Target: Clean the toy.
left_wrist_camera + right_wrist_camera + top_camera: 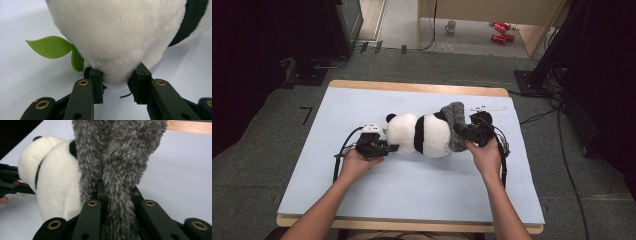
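On the pale blue table mat [412, 185], the black-and-white plush panda [419, 134] lies lengthwise left-right; left gripper [115, 86] pinches its white end, right gripper [117, 192] pinches the grey fuzzy cloth [120, 157].

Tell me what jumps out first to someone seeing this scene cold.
A plush panda lies on its side mid-table on the pale blue mat, stretched between two hand-held grippers. The left gripper pinches its white head end, beside a green felt leaf. The right gripper is shut on a fuzzy grey cloth bunched over the panda's other end.
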### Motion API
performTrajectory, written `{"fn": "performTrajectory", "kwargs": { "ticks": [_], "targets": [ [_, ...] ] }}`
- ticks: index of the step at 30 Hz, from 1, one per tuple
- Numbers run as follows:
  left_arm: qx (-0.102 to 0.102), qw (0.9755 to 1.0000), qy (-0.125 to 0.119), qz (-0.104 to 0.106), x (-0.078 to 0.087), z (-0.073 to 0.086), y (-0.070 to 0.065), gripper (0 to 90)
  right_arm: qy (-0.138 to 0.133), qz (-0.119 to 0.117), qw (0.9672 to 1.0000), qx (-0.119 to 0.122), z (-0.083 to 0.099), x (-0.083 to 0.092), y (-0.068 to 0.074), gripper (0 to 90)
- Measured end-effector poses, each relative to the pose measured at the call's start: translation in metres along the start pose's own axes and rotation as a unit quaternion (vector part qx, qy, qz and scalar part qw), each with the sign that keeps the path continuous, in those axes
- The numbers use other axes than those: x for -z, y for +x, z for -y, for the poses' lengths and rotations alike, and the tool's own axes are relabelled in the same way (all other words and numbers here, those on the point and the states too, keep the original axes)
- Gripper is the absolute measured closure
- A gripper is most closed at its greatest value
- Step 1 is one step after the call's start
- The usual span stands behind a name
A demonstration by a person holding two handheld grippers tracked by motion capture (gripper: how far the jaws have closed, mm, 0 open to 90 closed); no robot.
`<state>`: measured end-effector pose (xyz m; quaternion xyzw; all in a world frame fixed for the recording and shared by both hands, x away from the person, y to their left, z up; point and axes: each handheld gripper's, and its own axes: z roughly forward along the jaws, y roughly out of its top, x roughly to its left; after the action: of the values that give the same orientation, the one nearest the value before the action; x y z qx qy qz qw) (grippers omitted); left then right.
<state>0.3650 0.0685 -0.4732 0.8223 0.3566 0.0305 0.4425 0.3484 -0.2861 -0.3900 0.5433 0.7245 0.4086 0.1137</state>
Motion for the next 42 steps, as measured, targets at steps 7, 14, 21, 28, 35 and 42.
{"fn": "performTrajectory", "kwargs": {
  "ticks": [7,14,21,28,35,42],
  "targets": [
    [0.001,1.0000,0.001,-0.001,0.000,0.000,0.000,67.7,0.020,0.020,0.9995,0.009,0.015,-0.015,-0.008,79.4],
    [0.000,1.0000,0.004,0.002,0.001,0.000,0.001,67.6,0.088,0.033,0.9956,0.002,0.039,-0.045,-0.011,79.6],
    [0.022,0.9996,0.004,0.016,0.000,-0.004,0.006,67.5,0.105,0.049,0.9932,0.003,0.049,-0.047,-0.020,79.2],
    [0.047,0.9986,0.005,0.025,-0.001,-0.006,0.011,67.8,0.059,0.054,0.9967,-0.014,0.035,-0.018,-0.023,79.1],
    [0.052,0.9984,0.006,0.024,0.000,-0.007,0.009,67.8,-0.023,0.034,0.9991,-0.015,0.008,0.029,-0.011,79.1],
    [0.051,0.9986,0.009,0.015,0.002,-0.009,0.005,67.8,-0.047,-0.008,0.9985,0.028,-0.011,0.042,0.029,78.8]
  ]
}}
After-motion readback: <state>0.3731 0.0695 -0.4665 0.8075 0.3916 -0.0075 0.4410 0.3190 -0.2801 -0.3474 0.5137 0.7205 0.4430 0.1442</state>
